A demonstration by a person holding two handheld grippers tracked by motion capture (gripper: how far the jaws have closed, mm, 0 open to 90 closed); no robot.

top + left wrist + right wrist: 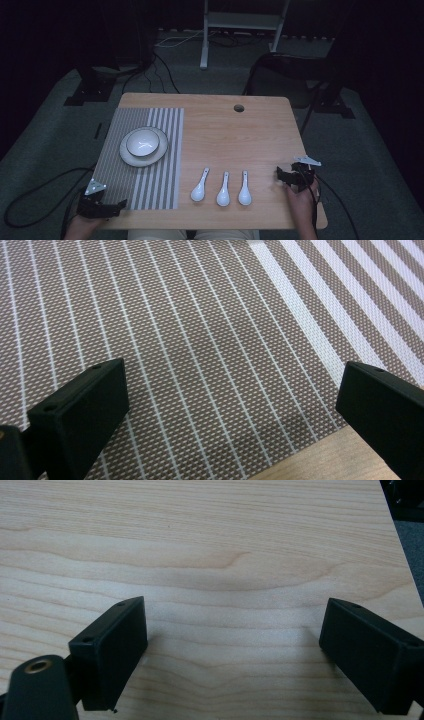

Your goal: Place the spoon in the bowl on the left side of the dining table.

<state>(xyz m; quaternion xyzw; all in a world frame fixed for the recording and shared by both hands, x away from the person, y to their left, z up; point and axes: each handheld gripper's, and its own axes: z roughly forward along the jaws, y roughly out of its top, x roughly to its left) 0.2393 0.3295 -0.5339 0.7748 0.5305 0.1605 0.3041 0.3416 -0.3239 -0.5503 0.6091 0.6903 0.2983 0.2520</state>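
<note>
Dark room hides surroundings; left gripper (122, 203) partly cut off.

A dim room seen from above; a grey carpeted floor (45, 135) spreads around a light wooden rectangular table (250, 135), which has a small round cable hole (239, 108) near its far edge at about one o'clock; beyond the table, at twelve o'clock, stands a white metal frame stand (240, 25); black cables (160, 67) trail over the carpet at eleven o'clock; black stand feet (87, 90) rest at ten o'clock and at two o'clock; the walls beyond are lost in darkness; light falls softly on the tabletop.
</note>
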